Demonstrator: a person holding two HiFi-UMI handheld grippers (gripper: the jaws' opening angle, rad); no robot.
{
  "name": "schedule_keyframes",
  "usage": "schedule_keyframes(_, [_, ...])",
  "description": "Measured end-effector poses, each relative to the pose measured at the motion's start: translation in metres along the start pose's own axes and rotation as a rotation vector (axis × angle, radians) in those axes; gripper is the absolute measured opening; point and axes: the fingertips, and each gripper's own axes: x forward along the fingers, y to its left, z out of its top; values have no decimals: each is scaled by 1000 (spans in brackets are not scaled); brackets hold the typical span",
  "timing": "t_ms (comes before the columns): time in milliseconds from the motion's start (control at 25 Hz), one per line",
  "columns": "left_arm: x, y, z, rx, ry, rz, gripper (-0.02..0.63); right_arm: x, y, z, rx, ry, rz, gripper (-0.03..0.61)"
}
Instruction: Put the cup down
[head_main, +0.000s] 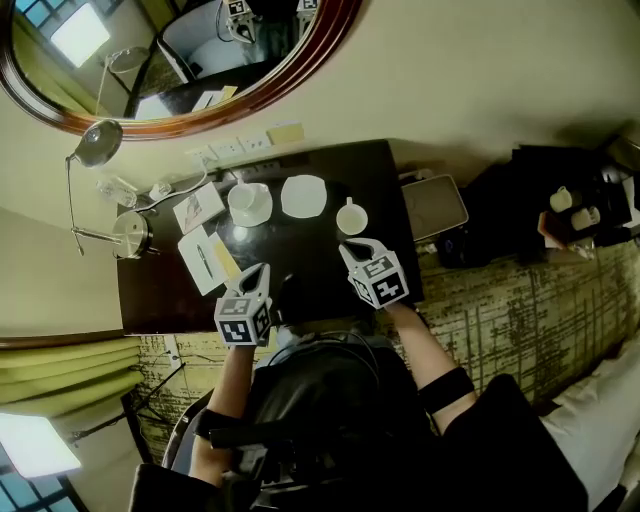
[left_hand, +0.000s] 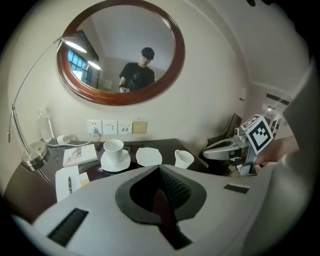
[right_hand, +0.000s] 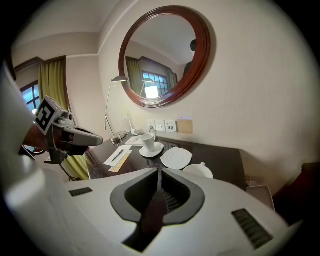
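White cup (head_main: 351, 217) upright on dark desk (head_main: 300, 250), just right of empty saucer (head_main: 303, 195), free of both tongs. On left gripper (head_main: 262, 270) jaws together, empty; right gripper (head_main: 352, 248) jaws together, nose just short of cup. Reads as set down; next: back off without nudging it

Grey left gripper (head_main: 258, 272), right gripper (head_main: 352, 250), black-white marker cubes (head_main: 243, 318); black short-sleeved top (head_main: 330, 400).

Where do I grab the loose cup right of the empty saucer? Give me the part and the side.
Probably the near rim of the cup, one jaw inside, coming over the front edge of the desk with the right gripper. It stands upright, mouth open; its handle seems to point toward the wall.
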Motion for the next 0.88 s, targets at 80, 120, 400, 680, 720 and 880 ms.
schedule_keyframes(80, [2, -5, -3, 6, 17, -5, 1, -1, -10, -9, 5, 9, -18, 83])
schedule_keyframes(120, [4, -8, -4, 10, 23, -8, 1, 0, -16, -16, 7, 26, -24, 99])
schedule_keyframes(400, [16, -25, -7, 29, 47, -16, 1, 13, -51, -70, 4, 152, -84, 447])
schedule_keyframes(680, [23, -33, -14, 11, 71, -10, 1, 34, -70, -73, -45, 123, -98, 497])
schedule_keyframes(720, [24, -36, -15, 10, 75, -11, 1, 38, -74, -74, -48, 124, -95, 497])
schedule_keyframes(880, [34, -39, -22, 4, 93, -2, 1, 59, -88, -86, -85, 146, -72, 512])
